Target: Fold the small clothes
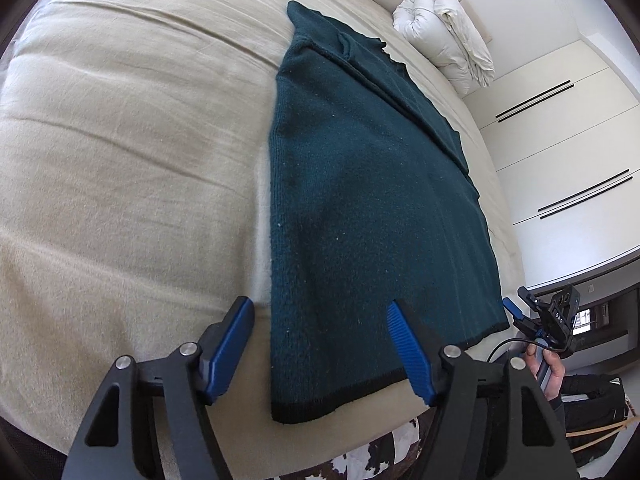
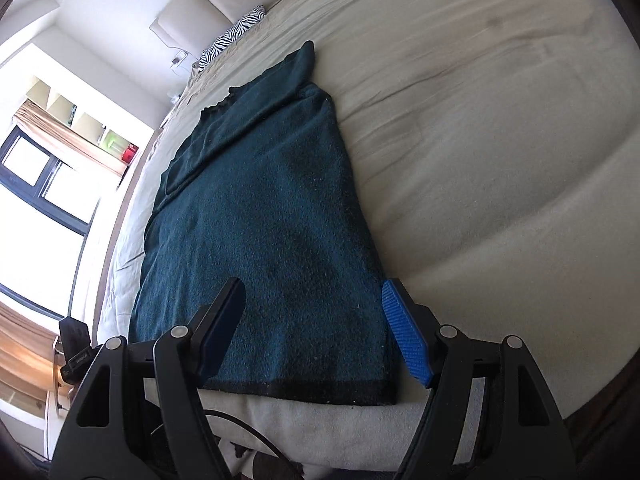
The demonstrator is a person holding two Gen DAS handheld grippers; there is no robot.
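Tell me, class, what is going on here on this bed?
A person holds a two-finger gripper in each hand over a dark green sweater lying flat on a beige bed, its sides already folded in. The left gripper and the right gripper both hang open near the black-trimmed hem at the near end. Neither grips the cloth yet. A rolled white duvet sits beyond.

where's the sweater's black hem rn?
The black hem of the dark green sweater lies at the near edge of the bed, just beyond both open claws, lower centre in both wrist views.
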